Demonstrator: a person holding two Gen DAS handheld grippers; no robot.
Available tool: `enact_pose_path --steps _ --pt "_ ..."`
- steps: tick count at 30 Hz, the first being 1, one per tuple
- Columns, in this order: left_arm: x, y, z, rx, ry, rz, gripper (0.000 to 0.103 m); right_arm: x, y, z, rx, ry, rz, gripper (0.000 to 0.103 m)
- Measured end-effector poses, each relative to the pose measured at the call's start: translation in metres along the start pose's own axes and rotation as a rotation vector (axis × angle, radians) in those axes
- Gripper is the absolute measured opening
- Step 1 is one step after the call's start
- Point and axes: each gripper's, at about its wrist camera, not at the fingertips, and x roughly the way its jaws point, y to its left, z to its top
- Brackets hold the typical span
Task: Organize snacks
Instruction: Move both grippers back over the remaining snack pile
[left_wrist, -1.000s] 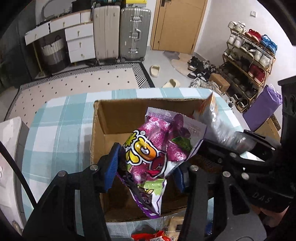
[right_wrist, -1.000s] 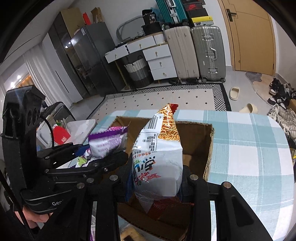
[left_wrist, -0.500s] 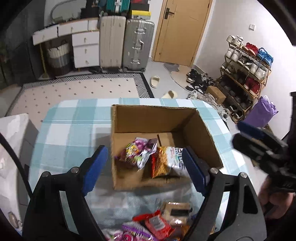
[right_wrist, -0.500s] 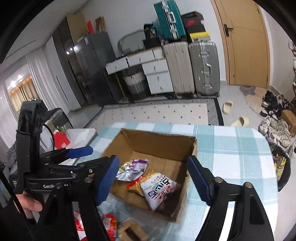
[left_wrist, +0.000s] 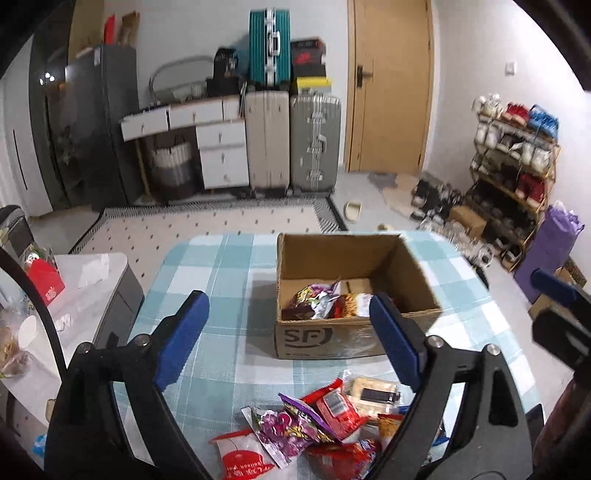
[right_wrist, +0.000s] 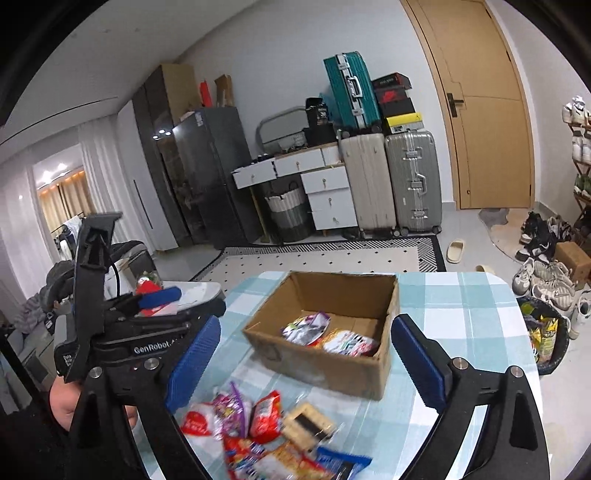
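The left gripper (left_wrist: 286, 332) and right gripper (right_wrist: 306, 363) both hang above the checked tablecloth (left_wrist: 221, 280) with fingers spread wide and nothing between them. The cardboard box (left_wrist: 354, 336) sits at 12 o'clock of the loose snack pile (left_wrist: 317, 424), holding a purple packet (left_wrist: 314, 297) with an orange noodle packet (right_wrist: 347, 341) touching it at 3 o'clock.

Materials and finishes, table scene

Cardboard box (left_wrist: 354, 334): brown corrugated board, matt. Snack packets (left_wrist: 317, 430): glossy crinkled foil and plastic film. Tablecloth (left_wrist: 221, 280): smooth checked cloth, teal and white. Left gripper (left_wrist: 288, 332) and right gripper (right_wrist: 306, 360): matt black plastic, ribbed blue pads (right_wrist: 194, 360), bright metal screws.
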Motion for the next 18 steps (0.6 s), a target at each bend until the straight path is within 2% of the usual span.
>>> enact_pose_path --steps 1,3,6,10,14,18 --pt "-0.013 0.0 -0.004 0.0 -0.024 -0.002 0.091 -0.008 0.005 -0.004 -0.004 -0.012 0.006 0.098" --pt "-0.031 0.003 -0.01 0.0 -0.059 -0.01 0.103 -0.021 0.012 -0.011 -0.001 -0.042 0.005 0.101" --pt "-0.063 0.008 -0.024 0.0 -0.1 -0.014 0.103 -0.039 0.021 -0.024 0.026 -0.067 0.031 0.102" --pt "-0.095 0.027 -0.049 -0.049 -0.128 -0.009 0.103 -0.055 0.03 -0.039 0.041 -0.088 0.047 0.102" --pt "-0.106 0.041 -0.074 -0.075 -0.137 -0.007 0.103 -0.068 0.04 -0.057 0.013 -0.098 0.032 0.102" --pt "-0.108 0.049 -0.105 -0.083 -0.107 -0.018 0.103 -0.069 0.042 -0.078 0.007 -0.07 0.02 0.102"
